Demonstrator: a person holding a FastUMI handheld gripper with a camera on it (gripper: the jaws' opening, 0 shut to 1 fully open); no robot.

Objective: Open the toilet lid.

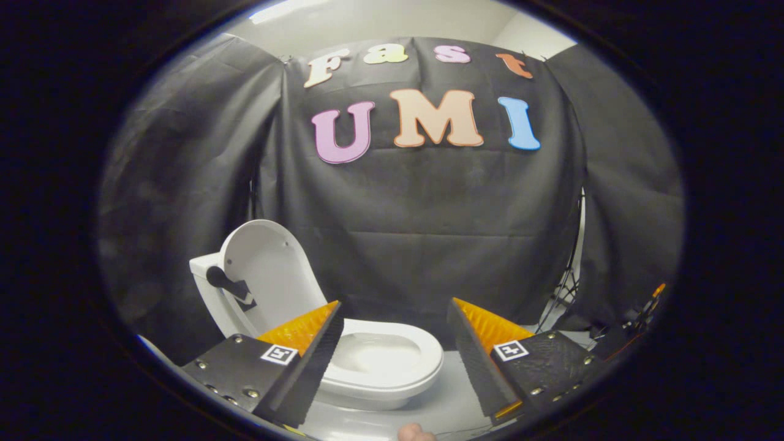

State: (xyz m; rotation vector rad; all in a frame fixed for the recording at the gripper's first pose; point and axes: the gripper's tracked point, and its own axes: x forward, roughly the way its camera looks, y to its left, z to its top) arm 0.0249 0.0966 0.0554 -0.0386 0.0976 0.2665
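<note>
Standing upright against the tank (202,269), the toilet lid (266,272) already looks fully raised, so the task seems done, with nothing left but to draw the tool away. A dark clip-like fitting (228,285) sits on the lid's left edge. Right of it the white bowl (392,367) lies open, glossy, its seat down, on the pale floor (447,398). The tool (395,334) hovers with fingers spread wide, gripping nothing, the toilet just beyond its left finger (306,334).
</note>
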